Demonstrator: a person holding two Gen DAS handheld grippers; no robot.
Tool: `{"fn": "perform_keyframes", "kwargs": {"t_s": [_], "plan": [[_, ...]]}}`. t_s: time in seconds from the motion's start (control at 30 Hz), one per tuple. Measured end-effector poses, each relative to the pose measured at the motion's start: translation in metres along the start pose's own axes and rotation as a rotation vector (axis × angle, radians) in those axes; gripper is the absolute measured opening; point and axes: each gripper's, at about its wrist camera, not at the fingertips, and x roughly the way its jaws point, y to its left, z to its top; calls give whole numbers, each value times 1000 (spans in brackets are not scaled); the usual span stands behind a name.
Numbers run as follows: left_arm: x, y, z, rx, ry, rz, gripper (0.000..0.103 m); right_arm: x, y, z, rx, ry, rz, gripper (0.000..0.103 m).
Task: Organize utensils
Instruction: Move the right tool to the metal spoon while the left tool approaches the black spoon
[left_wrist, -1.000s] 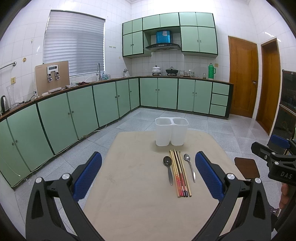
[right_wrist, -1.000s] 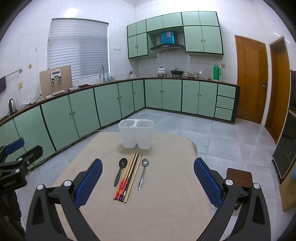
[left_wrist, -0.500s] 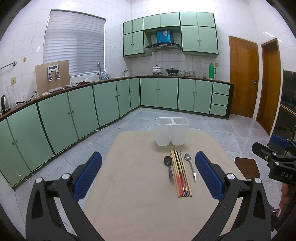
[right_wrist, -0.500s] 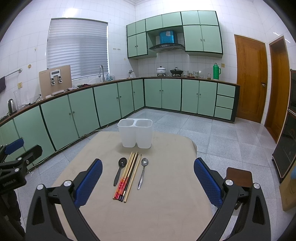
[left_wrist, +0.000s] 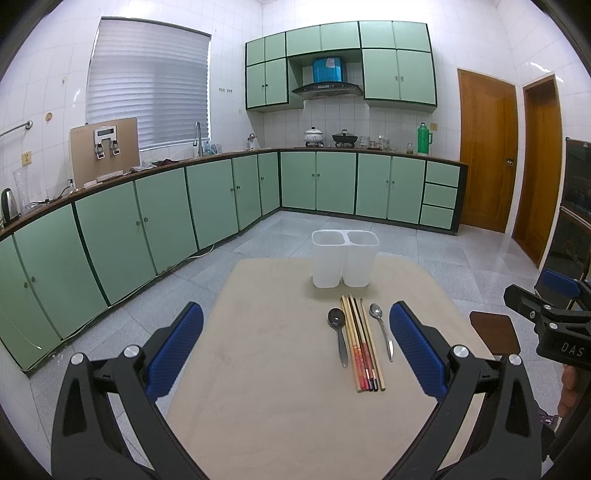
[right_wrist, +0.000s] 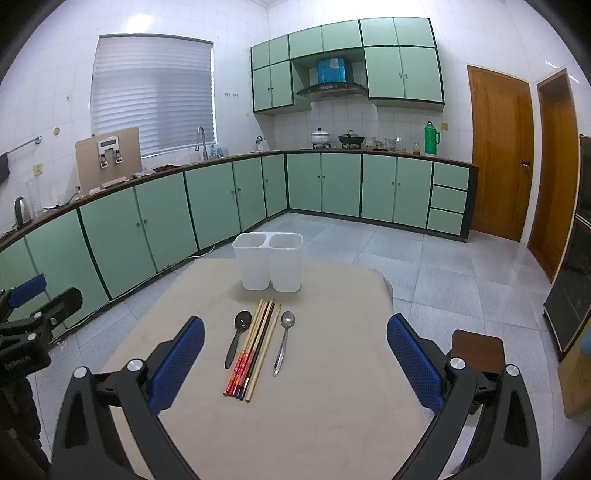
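The room is a tiled kitchen with glossy white wall tiles, grey speckled floor tiles and an L-shaped run of mint-green cabinets with dark trim. In front stands a beige worktop with a matte surface and rounded corners.

At its far edge stands a translucent white plastic holder with two compartments side by side, upright. Just in front of it lie the utensils, parallel, handles toward the viewer. From left to right: a black spoon with a rounded bowl; a bundle of chopsticks, some pale wood, some dark with red patterned ends, touching one another; a polished metal spoon, slightly apart from the bundle.

The left gripper and right gripper hover over the near half of the worktop. Each has black frames and blue dimpled fingers, spread wide apart and holding nothing.

Seen from the left, the right gripper's housing reads "DAS". Lettering on the left gripper's housing is too blurred to read.
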Motion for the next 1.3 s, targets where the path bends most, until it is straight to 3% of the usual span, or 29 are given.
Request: {"fn": "perform_keyframes", "kwargs": {"t_s": [0.37, 0.63, 0.83, 1.0, 1.13, 1.3], "plan": [[24, 2, 0, 8, 36, 0, 98, 17, -2, 2, 5, 31, -8, 97], [78, 4, -1, 25, 90, 2, 98, 60, -11, 5, 7, 77, -10, 97], [137, 6, -3, 21, 169, 9, 98, 117, -17, 8, 37, 157, 35, 96], [189, 10, -11, 10, 250, 0, 95, 173, -27, 5, 89, 257, 80, 88], [227, 14, -19, 3, 322, -10, 86, 217, -31, -2, 102, 327, 83, 80], [262, 11, -31, 11, 384, -20, 85, 258, -25, -12, 78, 389, 85, 72]]}}
